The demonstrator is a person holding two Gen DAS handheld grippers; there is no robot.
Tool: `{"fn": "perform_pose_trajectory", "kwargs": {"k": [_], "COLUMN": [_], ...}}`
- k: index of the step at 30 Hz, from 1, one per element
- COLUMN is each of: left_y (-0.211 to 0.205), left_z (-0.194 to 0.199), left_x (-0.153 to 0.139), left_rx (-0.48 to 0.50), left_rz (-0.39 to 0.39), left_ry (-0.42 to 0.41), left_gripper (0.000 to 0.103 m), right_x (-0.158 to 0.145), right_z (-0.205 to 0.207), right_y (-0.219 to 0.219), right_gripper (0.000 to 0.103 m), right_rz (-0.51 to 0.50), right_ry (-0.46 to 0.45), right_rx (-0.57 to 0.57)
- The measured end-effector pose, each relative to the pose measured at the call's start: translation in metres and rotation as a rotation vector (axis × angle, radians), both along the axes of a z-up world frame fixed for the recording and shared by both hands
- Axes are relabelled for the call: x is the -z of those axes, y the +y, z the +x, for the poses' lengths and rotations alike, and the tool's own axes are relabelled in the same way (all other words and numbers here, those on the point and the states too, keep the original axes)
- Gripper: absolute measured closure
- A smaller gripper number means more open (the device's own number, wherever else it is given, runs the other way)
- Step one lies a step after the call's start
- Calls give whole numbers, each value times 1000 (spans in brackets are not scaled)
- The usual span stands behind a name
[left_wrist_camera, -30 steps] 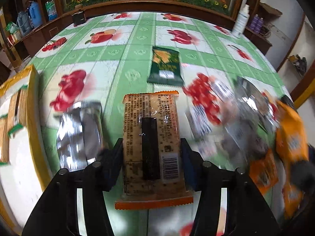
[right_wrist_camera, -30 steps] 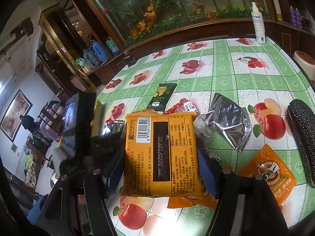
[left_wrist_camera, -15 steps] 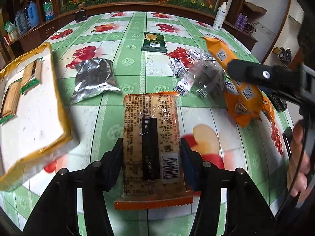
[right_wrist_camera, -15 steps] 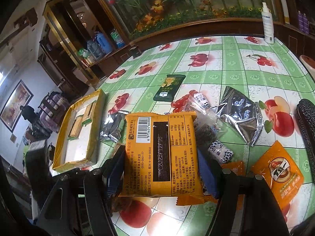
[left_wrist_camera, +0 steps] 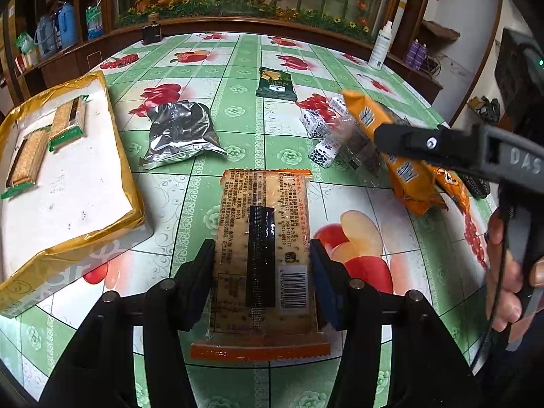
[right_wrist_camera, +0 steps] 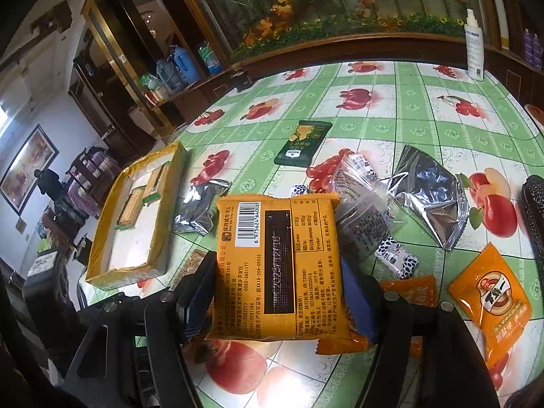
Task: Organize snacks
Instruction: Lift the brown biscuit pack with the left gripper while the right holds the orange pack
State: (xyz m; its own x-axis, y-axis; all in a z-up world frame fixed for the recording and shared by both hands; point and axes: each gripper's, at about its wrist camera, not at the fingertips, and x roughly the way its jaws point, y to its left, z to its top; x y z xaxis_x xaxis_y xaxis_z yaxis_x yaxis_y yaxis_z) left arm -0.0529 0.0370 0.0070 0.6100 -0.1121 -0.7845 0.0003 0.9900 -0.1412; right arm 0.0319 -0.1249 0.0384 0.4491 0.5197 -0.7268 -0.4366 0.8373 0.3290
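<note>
A: At the left edge of the table (left_wrist_camera: 244,54) sits the gold-rimmed tray (left_wrist_camera: 119,142). What's in it?

B: Two green-ended cracker bars (left_wrist_camera: 66,119), lying side by side near its far end. Most of the white floor is bare, so I'd judge the sorting has only just started.

A: And moving right?

B: Just beside the tray lies a crumpled silver foil pouch (left_wrist_camera: 182,136). Then the left gripper (left_wrist_camera: 261,278), its jaws closed flat against both long sides of an orange-edged cracker pack (left_wrist_camera: 263,248), held above the cloth, barcode side up. Beyond it, farther back, a dark green snack packet (left_wrist_camera: 275,83) lies alone.

A: The right side?

B: A loose cluster: small black-and-white candies (left_wrist_camera: 323,153), a clear wrapper (right_wrist_camera: 360,210), a second silver foil pouch (right_wrist_camera: 428,197), and two orange sachets, one (right_wrist_camera: 489,302) near the right edge, the other (right_wrist_camera: 411,292) partly hidden behind the gripper. The right gripper (right_wrist_camera: 278,292) has its jaws closed on a yellow-orange biscuit pack (right_wrist_camera: 278,265), also lifted clear of the table and printed back upward.

A: So how far along?

B: Two bars stowed, two packs in hand and seemingly bound for the tray, which lies left of both grippers. Everything else is loose on the cloth and not yet sorted: both foil pouches, the green packet, the candies, the clear wrapper and the sachets. I'd call it well under halfway.
</note>
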Motion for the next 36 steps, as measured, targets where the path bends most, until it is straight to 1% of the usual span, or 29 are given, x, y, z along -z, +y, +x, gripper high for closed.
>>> {"fn": "perform_pose_trajectory", "kwargs": {"k": [4, 36], "left_y": [1, 0], "left_z": [-3, -10], "left_x": [-1, -7], "left_rx": [-3, -27], "left_rz": [-6, 10], "left_ry": [-9, -47], "left_gripper": [50, 50], "right_x": [6, 8], "right_z": [2, -1], "right_y": [2, 8], "right_gripper": [32, 32], "right_rz": [-6, -8], "right_ry": [16, 14], "right_rx": [-2, -28]}}
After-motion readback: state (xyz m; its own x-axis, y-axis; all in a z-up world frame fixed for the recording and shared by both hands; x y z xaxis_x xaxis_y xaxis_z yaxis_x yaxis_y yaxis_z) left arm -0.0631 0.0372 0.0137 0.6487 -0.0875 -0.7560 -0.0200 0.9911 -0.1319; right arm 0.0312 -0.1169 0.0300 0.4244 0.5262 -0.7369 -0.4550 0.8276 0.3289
